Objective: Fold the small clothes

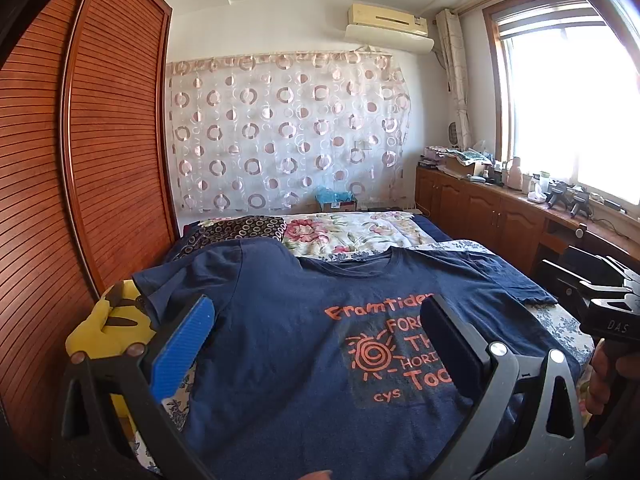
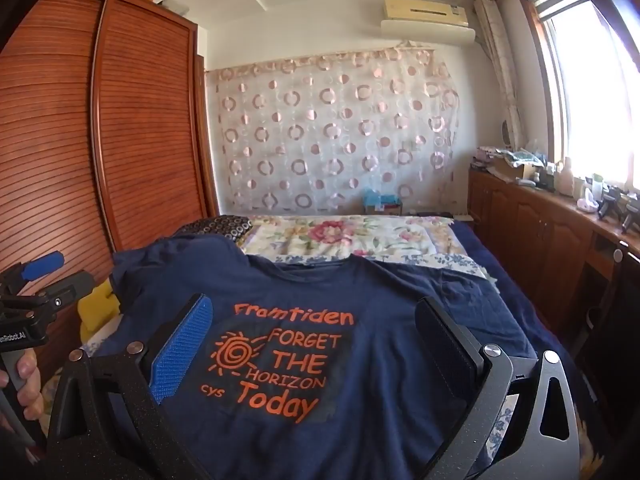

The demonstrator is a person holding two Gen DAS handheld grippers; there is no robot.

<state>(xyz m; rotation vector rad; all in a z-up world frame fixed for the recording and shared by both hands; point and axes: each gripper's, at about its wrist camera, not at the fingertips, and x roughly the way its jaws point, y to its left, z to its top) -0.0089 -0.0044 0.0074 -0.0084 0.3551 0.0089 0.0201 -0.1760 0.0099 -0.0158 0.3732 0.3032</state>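
A navy T-shirt (image 1: 288, 344) with orange print lies flat and face up on the bed, collar away from me; it also shows in the right wrist view (image 2: 380, 320). My left gripper (image 1: 320, 320) is open and empty, held above the shirt's lower left part. My right gripper (image 2: 316, 320) is open and empty, held above the shirt's printed chest. The right gripper's body shows at the right edge of the left wrist view (image 1: 608, 312), and the left one at the left edge of the right wrist view (image 2: 36, 300). The shirt's hem is hidden below both views.
A yellow plush toy (image 1: 108, 332) lies at the bed's left edge by the wooden wardrobe (image 1: 80, 160). A floral quilt (image 1: 360, 232) and dark patterned pillow (image 1: 240, 228) lie beyond the collar. A cluttered wooden cabinet (image 1: 500, 208) runs under the window at right.
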